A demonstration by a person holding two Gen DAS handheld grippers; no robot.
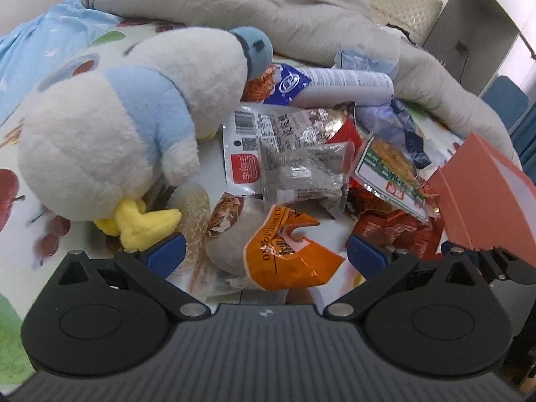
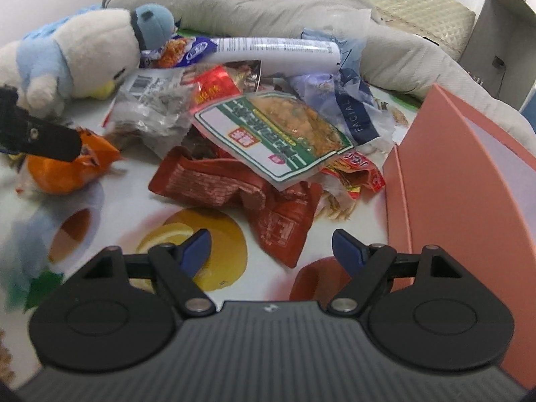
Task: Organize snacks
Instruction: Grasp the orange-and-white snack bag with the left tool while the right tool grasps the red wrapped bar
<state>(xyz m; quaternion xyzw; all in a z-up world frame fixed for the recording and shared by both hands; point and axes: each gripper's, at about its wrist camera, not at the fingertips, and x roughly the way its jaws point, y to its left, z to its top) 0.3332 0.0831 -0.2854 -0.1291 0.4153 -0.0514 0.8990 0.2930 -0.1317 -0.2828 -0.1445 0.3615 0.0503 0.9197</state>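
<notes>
A fruit-printed bed sheet (image 2: pixel 207 234) carries a rumpled grey quilt (image 1: pixel 268 6) at the far side. A salmon-pink cardboard box (image 2: pixel 452 174) stands at the right. A white and pale-blue plush toy (image 1: pixel 117 117) lies on the left. Between them sits the heap of snack packets (image 2: pixel 261 127), with a crumpled orange foil packet (image 1: pixel 288 254) nearest. The left gripper (image 1: pixel 266 251) fingers stand wide apart around that orange packet, not pressing it. The right gripper (image 2: pixel 271 248) fingers are spread wide, holding nothing, just before a red packet (image 2: pixel 261 207).
</notes>
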